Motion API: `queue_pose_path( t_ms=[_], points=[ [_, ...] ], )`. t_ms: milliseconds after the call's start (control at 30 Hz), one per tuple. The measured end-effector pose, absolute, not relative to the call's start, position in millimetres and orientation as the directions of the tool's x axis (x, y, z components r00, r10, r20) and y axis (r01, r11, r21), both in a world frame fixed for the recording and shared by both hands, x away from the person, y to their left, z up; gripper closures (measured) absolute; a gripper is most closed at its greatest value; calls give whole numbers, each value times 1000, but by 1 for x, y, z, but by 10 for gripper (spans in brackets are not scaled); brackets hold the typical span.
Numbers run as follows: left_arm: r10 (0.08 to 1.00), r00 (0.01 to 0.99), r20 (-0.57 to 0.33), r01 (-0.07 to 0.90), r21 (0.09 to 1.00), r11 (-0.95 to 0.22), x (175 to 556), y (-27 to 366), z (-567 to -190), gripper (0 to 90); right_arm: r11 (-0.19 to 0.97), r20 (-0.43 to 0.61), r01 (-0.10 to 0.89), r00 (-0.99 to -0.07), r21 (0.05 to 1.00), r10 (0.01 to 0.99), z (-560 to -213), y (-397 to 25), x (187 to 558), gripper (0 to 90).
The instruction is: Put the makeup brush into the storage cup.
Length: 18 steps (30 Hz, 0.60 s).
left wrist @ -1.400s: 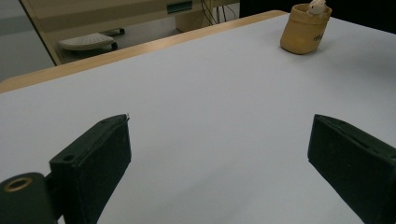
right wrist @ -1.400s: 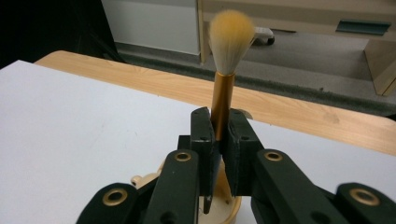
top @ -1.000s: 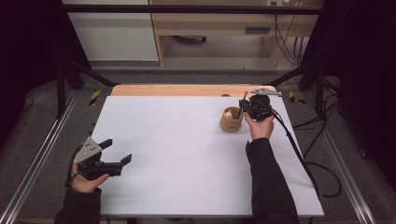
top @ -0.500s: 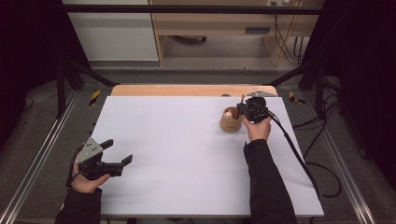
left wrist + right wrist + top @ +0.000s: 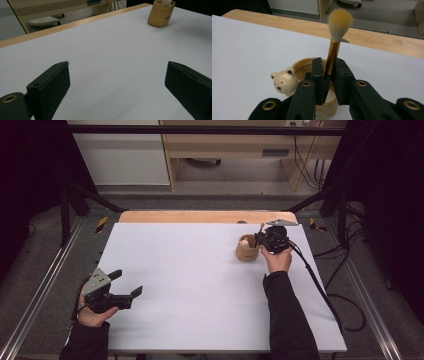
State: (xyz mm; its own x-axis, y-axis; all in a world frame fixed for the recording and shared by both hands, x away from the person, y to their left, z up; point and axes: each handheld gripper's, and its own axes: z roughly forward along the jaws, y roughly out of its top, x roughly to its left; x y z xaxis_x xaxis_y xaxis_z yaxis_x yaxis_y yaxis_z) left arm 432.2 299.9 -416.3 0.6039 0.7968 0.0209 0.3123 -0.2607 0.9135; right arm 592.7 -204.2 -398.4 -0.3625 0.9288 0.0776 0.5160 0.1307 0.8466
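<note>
Right gripper [image 5: 327,77] shifted left, clamping gold-ferruled soft-bristled brush [image 5: 337,37]; left gripper [image 5: 116,292] apart.

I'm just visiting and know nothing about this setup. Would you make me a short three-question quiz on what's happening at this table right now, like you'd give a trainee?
1. True or false: the right hand-held gripper is shut on the brush.
2. Multiple choice: the bear figure sits
A. at the rim of the tan cup
B. flat on the white table
C. between the jaws of the left hand-held gripper
3. Fill in: the brush's bristles point ____.

Key
1. True; its jaws pinch the gold handle.
2. A.
3. Up, away from the cup.
</note>
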Motion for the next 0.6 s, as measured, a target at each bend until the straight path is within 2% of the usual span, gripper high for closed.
queue_pose_path(
  t_ms=[333,600],
  points=[
    [791,612,19,312,912,-264,432,296,-417,56,157,75,493,-418,855,905,-392,-204,575,713],
    [790,613,18,318,909,-268,432,294,-419,56,158,74,463,-443,872,893,-388,-206,556,593]
  ],
)
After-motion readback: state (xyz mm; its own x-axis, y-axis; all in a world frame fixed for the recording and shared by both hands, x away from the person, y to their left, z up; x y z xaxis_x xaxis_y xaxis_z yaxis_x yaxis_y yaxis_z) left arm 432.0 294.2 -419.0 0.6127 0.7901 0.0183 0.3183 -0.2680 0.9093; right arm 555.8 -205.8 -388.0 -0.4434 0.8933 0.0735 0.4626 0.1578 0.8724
